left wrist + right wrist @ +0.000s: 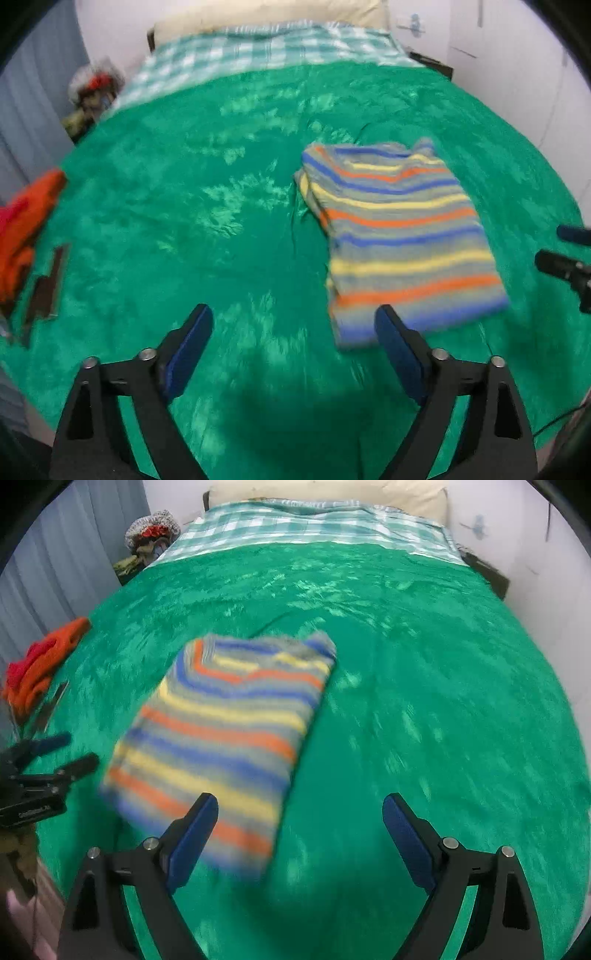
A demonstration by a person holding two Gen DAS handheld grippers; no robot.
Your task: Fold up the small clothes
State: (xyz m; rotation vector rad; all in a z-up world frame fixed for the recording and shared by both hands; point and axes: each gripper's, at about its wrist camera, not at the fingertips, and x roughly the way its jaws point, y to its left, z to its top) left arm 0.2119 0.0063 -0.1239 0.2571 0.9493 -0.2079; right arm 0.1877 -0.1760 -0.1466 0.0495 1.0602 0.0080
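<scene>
Left wrist view shows my left gripper point(293, 325) with its jaws spread wide and nothing between them, hanging over the green blanket point(184, 229). The striped shirt point(399, 236) lies flat on that blanket to the right of this gripper, its near left corner just beside my right-hand pad. It looks folded lengthwise already into a long rectangle, collar end far, hem near.

From the right wrist view, my right gripper point(300, 806) is likewise spread and empty, with the shirt's near edge lying under and just beyond its left pad.

I judge the shirt light, soft and limp: it will sag and drape from any pinch, and the layers may slide apart on the plush pile. The near hem corners look the best hold, one per gripper, pinching through all layers so the fold carries evenly toward the collar.

By count: one striped shirt on the blanket, two grippers, and an orange and red heap of clothes point(40, 661) at the far left edge, whose number of pieces I cannot tell. A checked sheet point(306, 524) covers the far end.
</scene>
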